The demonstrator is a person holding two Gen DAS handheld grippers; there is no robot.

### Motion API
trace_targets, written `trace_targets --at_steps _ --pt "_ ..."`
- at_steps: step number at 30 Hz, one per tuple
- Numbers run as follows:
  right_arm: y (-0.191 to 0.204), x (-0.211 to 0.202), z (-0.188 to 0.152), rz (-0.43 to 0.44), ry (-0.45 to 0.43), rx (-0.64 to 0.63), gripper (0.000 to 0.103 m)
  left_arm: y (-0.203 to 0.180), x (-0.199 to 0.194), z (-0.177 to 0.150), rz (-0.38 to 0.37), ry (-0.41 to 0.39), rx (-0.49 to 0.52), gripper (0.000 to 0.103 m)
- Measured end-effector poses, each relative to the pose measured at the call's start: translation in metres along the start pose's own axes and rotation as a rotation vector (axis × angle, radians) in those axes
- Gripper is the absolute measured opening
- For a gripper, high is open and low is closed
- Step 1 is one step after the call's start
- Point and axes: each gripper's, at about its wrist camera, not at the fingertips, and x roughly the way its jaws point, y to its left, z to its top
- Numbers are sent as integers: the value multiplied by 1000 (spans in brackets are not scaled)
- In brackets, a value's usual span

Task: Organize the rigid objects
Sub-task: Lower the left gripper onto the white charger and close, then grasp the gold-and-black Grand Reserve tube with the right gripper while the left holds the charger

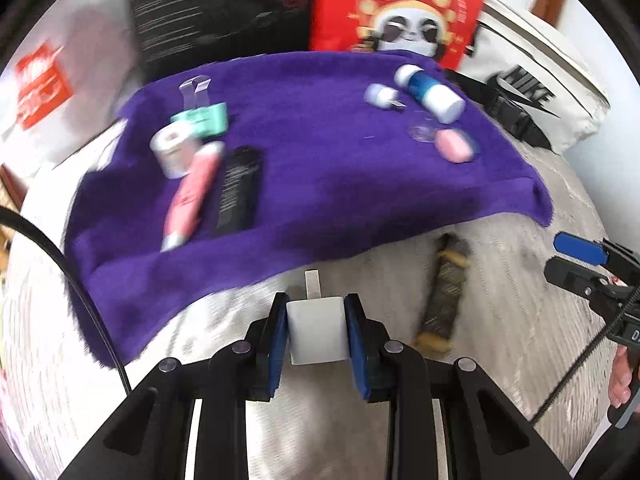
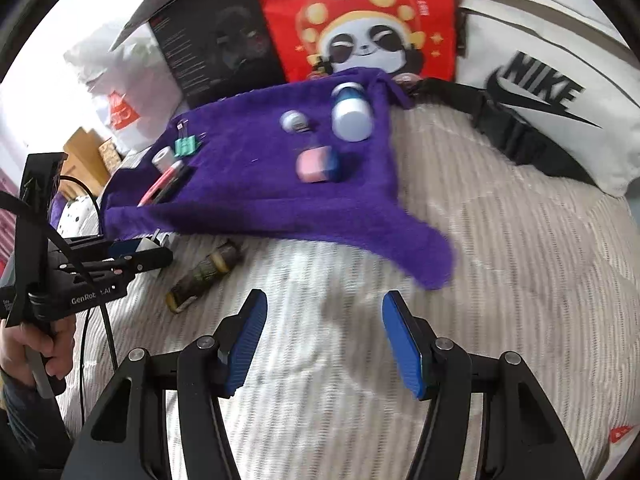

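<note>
The left gripper pinches a white charger plug between both pads, just short of the purple towel edge. The right gripper stands spread, empty, over bare bedspread beside the towel.

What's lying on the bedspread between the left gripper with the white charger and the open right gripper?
A dark cylinder with yellowish bands lies there on the pale bedspread, between the left gripper and right gripper; both wrist views show it.
</note>
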Motion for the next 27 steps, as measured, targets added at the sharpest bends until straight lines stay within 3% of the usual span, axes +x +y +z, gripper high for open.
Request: trace_targets --at_steps 9,13,16,21,27 --pt "62 36 6 40 30 -24 60 42 -16 -23 48 -24 -54 27" --pt "76 54 12 25 52 11 60 48 -16 -28 26 -29 -71 27" --pt "86 62 17 -35 46 -4 60 49 -16 -30 12 -33 -76 27" --pt "107 71 13 -163 63 -156 60 50 -16 -30 -4 -39 -73 27" --pt "93 61 1 -169 78 -165 61 54 -18 -34 -21 -53 -82 27"
